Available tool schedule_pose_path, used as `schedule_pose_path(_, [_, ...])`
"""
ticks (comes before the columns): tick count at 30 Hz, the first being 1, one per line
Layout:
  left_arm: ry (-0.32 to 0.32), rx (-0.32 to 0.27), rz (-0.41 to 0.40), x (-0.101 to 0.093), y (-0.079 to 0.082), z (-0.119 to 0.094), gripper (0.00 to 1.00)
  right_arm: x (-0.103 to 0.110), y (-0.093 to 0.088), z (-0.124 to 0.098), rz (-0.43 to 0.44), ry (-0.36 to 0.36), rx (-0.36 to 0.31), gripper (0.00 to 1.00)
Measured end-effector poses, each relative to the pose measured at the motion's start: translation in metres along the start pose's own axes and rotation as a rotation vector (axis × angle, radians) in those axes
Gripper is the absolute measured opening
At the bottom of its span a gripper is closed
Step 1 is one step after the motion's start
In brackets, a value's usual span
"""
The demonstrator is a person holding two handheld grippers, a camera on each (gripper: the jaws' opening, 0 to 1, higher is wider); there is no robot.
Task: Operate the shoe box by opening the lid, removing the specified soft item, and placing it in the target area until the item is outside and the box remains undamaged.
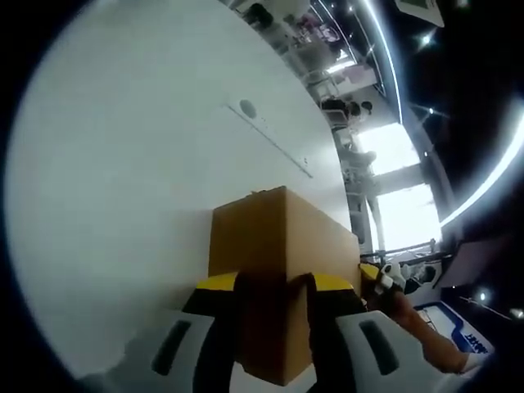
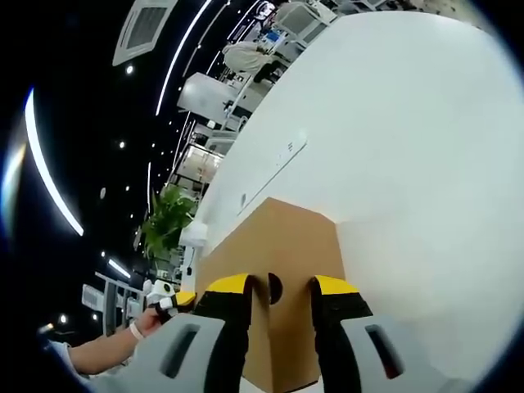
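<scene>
The brown cardboard shoe box [image 1: 278,270] stands on the white worktop [image 1: 123,205], lid apparently still on. In the left gripper view the left tongs [image 1: 274,286] straddle one corner edge of the box, jaws part open, close against the card; whether they pinch it I cannot tell. At the box's opposite end the right tongs [image 2: 280,288] sit astride its wall [image 2: 278,246] by a small round hole, likewise. The cardboard looks light, stiff, crushable: grip the lid's edge gently

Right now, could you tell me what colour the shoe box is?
Plain brown cardboard; the shoe box shows best in the left gripper view.
</scene>
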State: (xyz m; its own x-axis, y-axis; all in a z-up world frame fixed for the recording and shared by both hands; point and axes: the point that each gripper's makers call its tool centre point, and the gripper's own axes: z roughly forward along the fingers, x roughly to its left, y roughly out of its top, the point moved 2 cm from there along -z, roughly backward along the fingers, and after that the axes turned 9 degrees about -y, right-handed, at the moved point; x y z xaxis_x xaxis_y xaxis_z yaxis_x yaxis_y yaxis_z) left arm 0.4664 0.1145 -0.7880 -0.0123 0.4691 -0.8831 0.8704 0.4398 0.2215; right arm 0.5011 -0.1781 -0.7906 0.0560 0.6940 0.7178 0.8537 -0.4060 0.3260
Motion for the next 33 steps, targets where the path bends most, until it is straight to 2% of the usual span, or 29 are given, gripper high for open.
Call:
schedule_pose_path(26, [-0.012, 0.012, -0.003, -0.0005, 0.0003, 0.0008, 0.34, -0.0007, 0.0010, -0.0004, 0.000, 0.001, 0.011, 0.28])
schedule_pose_path(29, [-0.015, 0.016, 0.011, -0.0011, -0.0007, 0.0021, 0.38, -0.0003, 0.0008, -0.0007, 0.003, 0.000, 0.013, 0.28])
schedule_pose_path(33, [-0.042, -0.007, 0.023, -0.0066, 0.0029, 0.0054, 0.47, -0.0004, 0.0009, -0.0006, 0.000, -0.001, 0.012, 0.28])
